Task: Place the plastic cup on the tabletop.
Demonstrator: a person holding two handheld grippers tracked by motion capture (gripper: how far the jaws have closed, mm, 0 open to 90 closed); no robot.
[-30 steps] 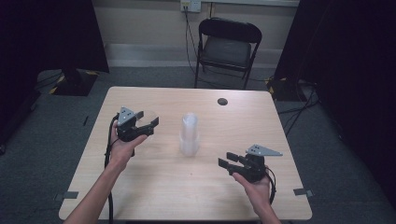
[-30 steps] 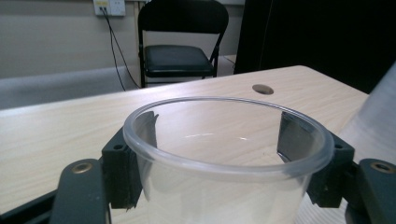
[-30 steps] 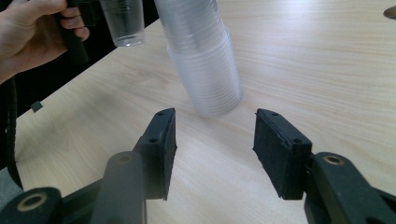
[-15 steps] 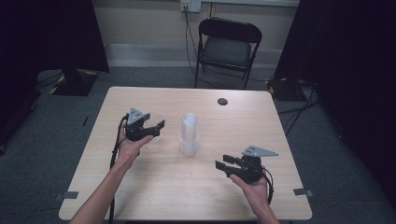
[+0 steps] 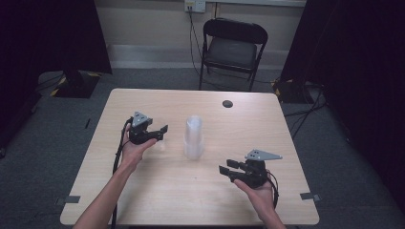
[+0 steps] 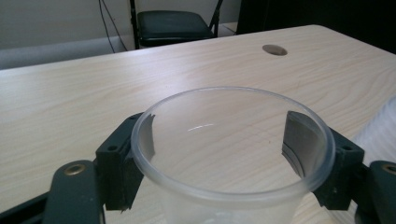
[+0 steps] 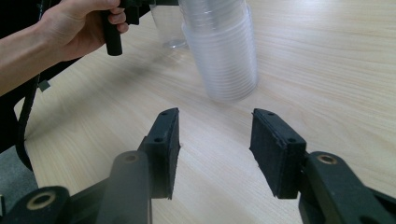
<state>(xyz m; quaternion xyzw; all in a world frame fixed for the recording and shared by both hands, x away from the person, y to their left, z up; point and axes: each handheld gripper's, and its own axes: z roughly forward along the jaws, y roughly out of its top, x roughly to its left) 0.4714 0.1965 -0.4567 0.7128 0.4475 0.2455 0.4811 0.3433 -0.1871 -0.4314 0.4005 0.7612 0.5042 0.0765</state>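
A single clear plastic cup [image 6: 224, 196] sits between the jaws of my left gripper [image 6: 224, 140], which is shut on its wall just under the rim. In the high view this gripper [image 5: 161, 133] is at the table's left middle, a short way left of a tall stack of clear cups [image 5: 193, 137]. The stack's edge [image 6: 380, 135] shows at the right of the left gripper view. My right gripper [image 5: 225, 171] hovers at the front right, open and holding nothing. Its jaws [image 7: 215, 140] point at the stack [image 7: 224, 51], with the lone cup [image 7: 168, 25] beyond.
The wooden table [image 5: 191, 200] has a dark round cable hole [image 5: 228, 103] near its far edge. A black folding chair [image 5: 233, 47] stands behind the table. Black curtains hang on both sides, and cables run across the floor.
My left gripper has moved right and slightly nearer, closing in on the stack. My right gripper has shifted a little left and toward the front edge.
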